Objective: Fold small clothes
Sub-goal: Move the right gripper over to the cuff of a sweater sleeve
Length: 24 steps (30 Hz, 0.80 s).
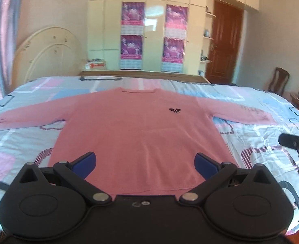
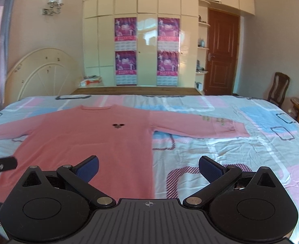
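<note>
Pink sweater (image 1: pixel 141 126) spread flat on the patterned bedsheet (image 1: pixel 261 142), front up, both sleeves stretched out to the sides, little dark logo (image 2: pixel 117 125) on the chest. Left gripper (image 1: pixel 145 163) wide apart above the hem, holding nothing. Right gripper (image 2: pixel 148 167) wide apart too, over the sweater's right edge, holding nothing.

A home bedroom: a bed (image 2: pixel 220 152) under a patterned pink-and-blue sheet, a cream built-in wardrobe (image 2: pixel 147 40) with calendars (image 2: pixel 125 53) on its doors, a brown panelled door (image 2: pixel 222 50), a wall lamp (image 2: pixel 52 4) and a wooden chair (image 2: pixel 278 88).
</note>
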{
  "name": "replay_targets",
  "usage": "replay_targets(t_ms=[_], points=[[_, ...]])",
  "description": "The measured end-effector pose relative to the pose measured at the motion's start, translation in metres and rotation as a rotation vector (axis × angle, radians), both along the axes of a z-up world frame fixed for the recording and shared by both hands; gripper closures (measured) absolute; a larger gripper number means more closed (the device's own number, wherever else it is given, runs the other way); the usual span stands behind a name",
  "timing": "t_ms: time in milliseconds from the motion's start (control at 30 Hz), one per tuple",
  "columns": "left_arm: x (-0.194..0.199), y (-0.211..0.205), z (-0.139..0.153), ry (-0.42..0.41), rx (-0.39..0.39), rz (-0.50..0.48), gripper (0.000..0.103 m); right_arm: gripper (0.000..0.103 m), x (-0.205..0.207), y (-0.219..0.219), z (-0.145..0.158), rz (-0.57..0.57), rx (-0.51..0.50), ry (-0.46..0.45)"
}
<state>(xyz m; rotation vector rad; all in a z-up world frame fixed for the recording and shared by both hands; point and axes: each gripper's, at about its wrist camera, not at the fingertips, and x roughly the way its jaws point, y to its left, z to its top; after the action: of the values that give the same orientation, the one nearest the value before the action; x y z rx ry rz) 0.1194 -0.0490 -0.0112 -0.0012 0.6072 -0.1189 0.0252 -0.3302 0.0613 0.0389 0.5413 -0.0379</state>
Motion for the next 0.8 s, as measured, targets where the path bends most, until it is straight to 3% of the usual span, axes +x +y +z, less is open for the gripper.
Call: replay_targets(t_ms=[100, 233, 500, 800], points=[[0.025, -0.005, -0.012, 0.029, -0.014, 0.023, 0.0, 0.0, 0.028, -0.017, -0.013, -0.025, 0.001, 0.022], [0.067, -0.02, -0.025, 0.056, 0.024, 0.035, 0.002, 0.0, 0.072, -0.046, -0.028, -0.058, 0.013, 0.052], [0.13, -0.06, -0.032, -0.026, 0.038, 0.062, 0.001, 0.0, 0.147, -0.113, -0.039, -0.115, 0.043, 0.049], [0.195, -0.105, -0.058, 0.053, 0.1, 0.029, 0.003, 0.004, 0.209, -0.208, -0.072, -0.264, 0.088, 0.066]])
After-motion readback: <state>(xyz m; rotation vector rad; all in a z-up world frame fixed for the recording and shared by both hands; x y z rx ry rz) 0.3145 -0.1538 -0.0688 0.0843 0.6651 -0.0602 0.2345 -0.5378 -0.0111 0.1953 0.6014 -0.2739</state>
